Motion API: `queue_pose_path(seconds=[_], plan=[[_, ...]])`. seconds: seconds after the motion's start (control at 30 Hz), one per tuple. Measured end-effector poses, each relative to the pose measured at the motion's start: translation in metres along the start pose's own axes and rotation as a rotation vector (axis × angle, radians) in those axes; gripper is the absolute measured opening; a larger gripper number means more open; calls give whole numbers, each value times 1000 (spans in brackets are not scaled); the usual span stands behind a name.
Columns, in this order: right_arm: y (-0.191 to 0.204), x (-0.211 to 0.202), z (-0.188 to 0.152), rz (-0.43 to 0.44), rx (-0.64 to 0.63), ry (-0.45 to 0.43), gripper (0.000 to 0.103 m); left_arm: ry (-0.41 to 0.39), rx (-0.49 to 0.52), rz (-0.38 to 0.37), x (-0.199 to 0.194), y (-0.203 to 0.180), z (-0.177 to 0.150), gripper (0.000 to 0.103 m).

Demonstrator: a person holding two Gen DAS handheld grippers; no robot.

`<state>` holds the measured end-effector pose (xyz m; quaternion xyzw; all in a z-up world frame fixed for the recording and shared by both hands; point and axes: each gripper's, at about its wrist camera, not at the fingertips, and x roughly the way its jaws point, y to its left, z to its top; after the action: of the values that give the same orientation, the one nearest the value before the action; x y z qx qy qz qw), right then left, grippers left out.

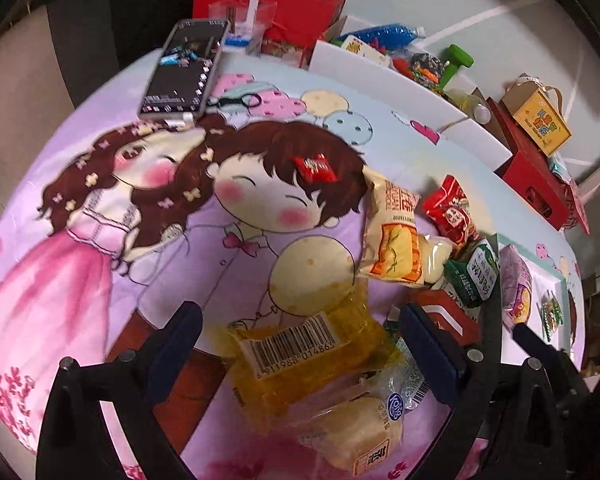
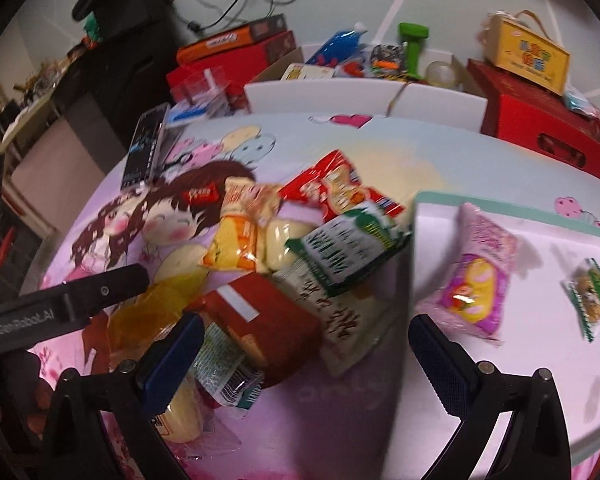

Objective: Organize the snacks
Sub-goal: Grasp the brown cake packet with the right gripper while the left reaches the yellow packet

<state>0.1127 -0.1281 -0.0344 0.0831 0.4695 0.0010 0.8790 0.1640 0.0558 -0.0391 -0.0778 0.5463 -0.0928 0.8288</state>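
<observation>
While both sets of jaws gape wide and empty, your left gripper [image 1: 300, 344] straddles the yellow packet [image 1: 300, 352] on the bed: light, crinkly, slippery film, so pinch its soft middle, not the seam.

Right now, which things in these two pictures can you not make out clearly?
- Red box, right wrist view: the green packet and motion blur hide its label.
- Pale bread packet, left wrist view: its lower end is cut off by the frame edge.
- Small green candy in the tray, right wrist view: blurred, print unreadable.
- Phone, left wrist view: screen content too small.
- Left gripper fingers: whether they touch the yellow packet is unclear.
</observation>
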Motion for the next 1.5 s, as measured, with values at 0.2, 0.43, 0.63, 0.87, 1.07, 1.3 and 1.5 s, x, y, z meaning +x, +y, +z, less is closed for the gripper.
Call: queue_pose_path(seconds=[0.2,0.43,0.63,0.87,1.07,1.3,1.5], plan=[[11,18,-5,-7,-31,28,103,45,-16,-26,14,-2,-5,99],[17,25,-6,-18,-47,18,101,68,-15,-12,23,-4,-10,99],[20,28,-8,-14,-52,9,87,66,-34,18,28,-1,-9,99],[20,24,-9,24,-47,-5,72,42,-31,49,27,-1,-10,103],[18,19,-11,44,-32,-15,62,61,-61,30,32,4,-9,103],[18,16,-12,57,-36,-22,57,93,-103,9,34,9,-9,103],[15,17,-13,67,-31,-27,57,108,-119,10,33,9,-10,103]])
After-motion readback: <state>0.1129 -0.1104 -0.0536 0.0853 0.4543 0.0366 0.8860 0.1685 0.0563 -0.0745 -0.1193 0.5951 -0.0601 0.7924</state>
